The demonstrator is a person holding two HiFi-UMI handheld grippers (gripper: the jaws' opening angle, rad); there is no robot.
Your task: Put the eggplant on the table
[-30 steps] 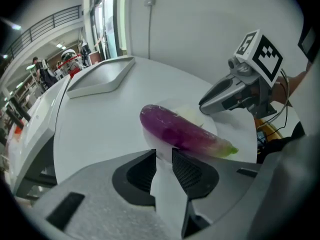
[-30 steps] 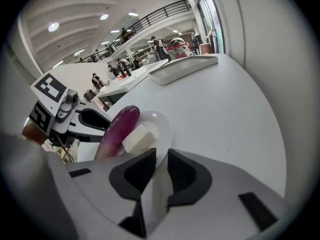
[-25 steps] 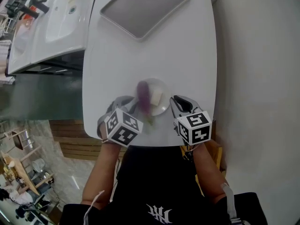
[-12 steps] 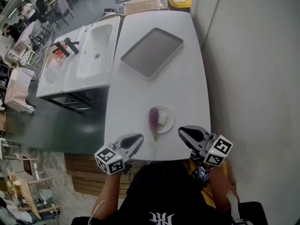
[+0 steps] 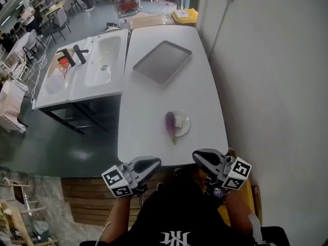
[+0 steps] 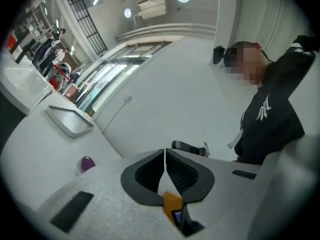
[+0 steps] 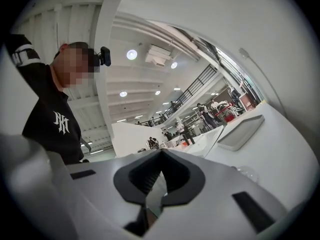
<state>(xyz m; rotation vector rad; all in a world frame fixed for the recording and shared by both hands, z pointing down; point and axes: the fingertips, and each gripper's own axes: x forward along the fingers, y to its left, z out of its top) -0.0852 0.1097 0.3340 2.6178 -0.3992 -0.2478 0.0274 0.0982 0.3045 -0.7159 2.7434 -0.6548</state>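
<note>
The purple eggplant (image 5: 170,122) lies on the white table (image 5: 154,99), its right side against a small clear plate (image 5: 181,123). It shows as a small purple shape (image 6: 87,163) in the left gripper view. My left gripper (image 5: 155,163) is at the table's near edge, well short of the eggplant, with its jaws together (image 6: 165,152) and nothing in them. My right gripper (image 5: 197,157) hovers at the near right corner. Its jaws (image 7: 161,152) have just been closing and now meet on nothing. Both grippers point roughly level, away from my body.
A grey metal tray (image 5: 162,61) sits on the far part of the table. A white sink unit (image 5: 87,65) with black taps stands along the table's left side. A white wall (image 5: 266,86) runs close along the right edge. People and furniture fill the hall beyond.
Both grippers have pulled back from beside the plate to the table's near edge and risen. The eggplant stays lying by the plate. The head view now takes in more of the room.
</note>
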